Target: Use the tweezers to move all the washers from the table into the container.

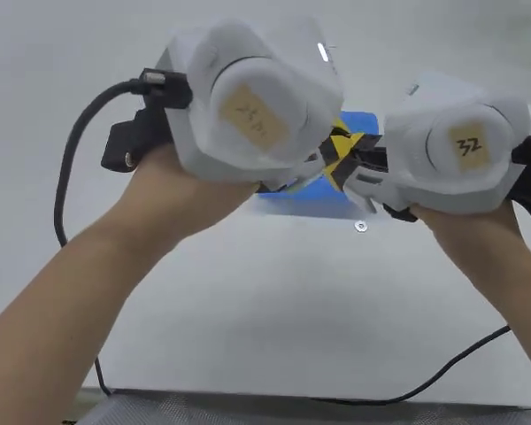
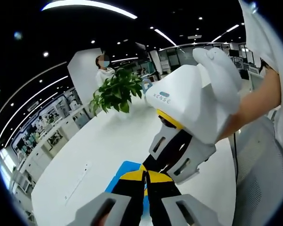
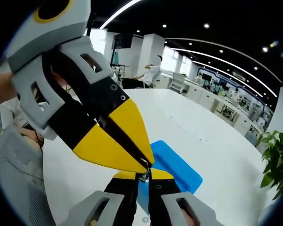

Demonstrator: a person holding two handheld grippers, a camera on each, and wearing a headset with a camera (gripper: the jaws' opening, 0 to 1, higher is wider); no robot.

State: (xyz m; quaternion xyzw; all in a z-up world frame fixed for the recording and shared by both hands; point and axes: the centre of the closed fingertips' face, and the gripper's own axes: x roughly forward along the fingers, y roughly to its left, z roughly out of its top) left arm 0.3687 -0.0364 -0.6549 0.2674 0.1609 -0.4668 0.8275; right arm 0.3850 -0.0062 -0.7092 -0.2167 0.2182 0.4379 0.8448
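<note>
Washers numbered 1 (image 1: 361, 227) in sight, lying on the table (image 1: 248, 301) beside the blue container (image 1: 305, 193), while left gripper (image 2: 145, 175) and right gripper (image 3: 145, 176) met tip to tip above it, jaws pressed closed, whether on tweezers I couldn't tell, wanting steady, level hands.

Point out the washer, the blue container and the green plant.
washer (image 1: 361, 227), head view, on its small ring.
blue container (image 3: 179, 170), right gripper view, on its bare blue face.
green plant (image 2: 115, 92), left gripper view, on its leaves.

Overhead and 2 opposed gripper views share container (image 1: 311, 193).
</note>
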